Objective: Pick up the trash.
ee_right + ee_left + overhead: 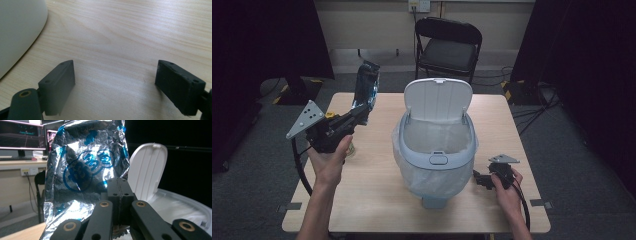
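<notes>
A crumpled foil snack bag [85, 175] was pinched by its lower edge in the left tool [357, 114], whose jaws were pressed together on the foil. The bag was held upright above the left part of the tabletop [377, 200], to the left of the bin [437, 150] and clear of it. The bin stood at the middle of the tabletop with its lid [438, 100] swung up and a white liner [404, 165] folded over its rim. The right tool [115, 82] was spread wide with nothing between its jaws and was kept low over the wood just beside the bin's right side.

Several risks could be judged from this. Only a narrow strip of slick foil was gripped, so the bag might slip out or swing if moved quickly. The tall bag could catch the raised lid or the liner's edge on its way over, and the lid might be knocked shut. If released before the opening was reached, the light bag would probably land on the tabletop. The bin was not steadied, so a nudge could shift it.
</notes>
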Tool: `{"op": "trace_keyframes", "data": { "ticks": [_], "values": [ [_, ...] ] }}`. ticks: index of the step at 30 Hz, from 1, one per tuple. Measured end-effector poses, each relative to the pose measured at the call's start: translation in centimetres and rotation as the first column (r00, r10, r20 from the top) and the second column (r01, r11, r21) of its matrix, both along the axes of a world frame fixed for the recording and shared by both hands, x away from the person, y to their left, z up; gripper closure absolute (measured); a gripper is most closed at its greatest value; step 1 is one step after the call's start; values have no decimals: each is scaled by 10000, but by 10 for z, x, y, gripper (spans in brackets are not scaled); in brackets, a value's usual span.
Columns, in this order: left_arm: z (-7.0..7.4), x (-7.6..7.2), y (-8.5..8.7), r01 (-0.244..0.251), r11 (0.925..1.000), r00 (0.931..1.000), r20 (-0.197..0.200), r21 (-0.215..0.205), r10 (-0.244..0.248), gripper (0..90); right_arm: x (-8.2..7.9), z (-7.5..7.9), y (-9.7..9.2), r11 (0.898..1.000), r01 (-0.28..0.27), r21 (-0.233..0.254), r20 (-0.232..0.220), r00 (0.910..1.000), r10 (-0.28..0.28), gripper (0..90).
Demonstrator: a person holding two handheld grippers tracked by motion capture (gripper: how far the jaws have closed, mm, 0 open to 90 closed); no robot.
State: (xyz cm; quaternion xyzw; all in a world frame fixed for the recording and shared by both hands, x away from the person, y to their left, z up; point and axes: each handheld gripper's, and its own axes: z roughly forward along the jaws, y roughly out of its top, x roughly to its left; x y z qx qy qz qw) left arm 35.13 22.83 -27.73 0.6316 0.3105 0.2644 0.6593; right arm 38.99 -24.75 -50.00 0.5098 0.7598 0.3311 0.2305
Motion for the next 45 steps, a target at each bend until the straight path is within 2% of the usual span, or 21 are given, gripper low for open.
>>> {"op": "trace_keyframes", "data": {
  "ticks": [8, 12, 17, 22, 23, 24, 25, 26, 27, 29, 33, 34, 35, 36, 37, 38, 39, 41, 42, 43, 45],
  "values": [
    [21, -8, -14, 441, 9989, 9971, 623, -174, -429, 900, 0, 0, 0, 10000, -1, 0, 1, 10000, 1, 151],
    [25, -18, -26, 815, 9967, 9928, 878, -25, -809, 900, 0, 0, 0, 10000, 2, -1, 0, 10000, -2, 151],
    [28, -26, -34, 1106, 9938, 9887, 1015, 67, -1107, 900, 0, 0, 0, 10000, 5, -3, 2, 10000, -5, 151],
    [34, -34, -49, 1713, 9851, 9773, 1240, 131, -1716, 900, 0, 0, 0, 10000, 0, 3, -2, 10000, 0, 151],
    [35, -37, -55, 2035, 9790, 9713, 1237, 85, -2029, 900, 0, 0, 0, 10000, 0, 3, -1, 10000, 0, 151],
    [35, -38, -59, 2101, 9776, 9692, 1282, 156, -2103, 900, 0, 0, 0, 10000, 1, 0, -1, 10000, -1, 151],
    [35, -38, -62, 2251, 9741, 9663, 1235, 204, -2258, 900, 0, 0, 0, 10000, 1, 0, 2, 10000, -1, 151],
    [35, -38, -62, 2251, 9741, 9663, 1235, 204, -2258, 900, 0, 0, 0, 10000, 2, -4, 3, 10000, -2, 151],
    [33, -38, -70, 2488, 9683, 9606, 1218, 243, -2498, 900, 0, 0, 0, 10000, -7, -3, 5, 10000, 7, 151],
    [33, -38, -74, 2523, 9670, 9600, 1162, 349, -2547, 900, 0, 0, 0, 10000, -5, -1, 4, 10000, 5, 151],
    [31, -33, -89, 2875, 9558, 9518, 930, 615, -2923, 900, 0, 0, 0, 10000, -5, -2, 4, 10000, 5, 151],
    [31, -31, -93, 2991, 9516, 9483, 892, 708, -3047, 900, 0, 0, 0, 10000, -8, -5, 6, 10000, 8, 151],
    [31, -28, -98, 3297, 9413, 9395, 728, 728, -3347, 900, 0, 0, 0, 10000, -7, 1, 1, 10000, 7, 151],
    [31, -28, -98, 3297, 9413, 9395, 728, 728, -3347, 899, 0, 0, 0, 10000, -5, 0, 3, 10000, 5, 151],
    [30, -26, -101, 3429, 9362, 9350, 681, 770, -3480, 899, 0, 0, 0, 10000, -5, 0, 3, 10000, 5, 151],
    [29, -23, -105, 3525, 9327, 9327, 532, 761, -3568, 895, 0, 0, 0, 10000, -7, -3, 5, 10000, 7, 151],
    [29, -22, -106, 3520, 9330, 9335, 454, 747, -3558, 894, 0, 0, 0, 10000, -6, -2, 6, 10000, 6, 151],
    [27, -15, -110, 3768, 9233, 9256, 93, 741, -3784, 892, 0, 0, 0, 10000, -7, -3, 6, 10000, 7, 151],
    [25, -12, -113, 3799, 9221, 9247, -17, 733, -3808, 889, 0, 0, 0, 10000, -6, -3, 5, 10000, 6, 151],
    [25, -11, -114, 3752, 9232, 9266, -76, 836, -3759, 883, 0, 0, 0, 10000, -6, -2, 5, 10000, 6, 151],
    [22, -5, -118, 3887, 9180, 9214, -355, 783, -3871, 869, 0, 0, 0, 10000, -3, -4, 4, 10000, 3, 151]
  ]
}}
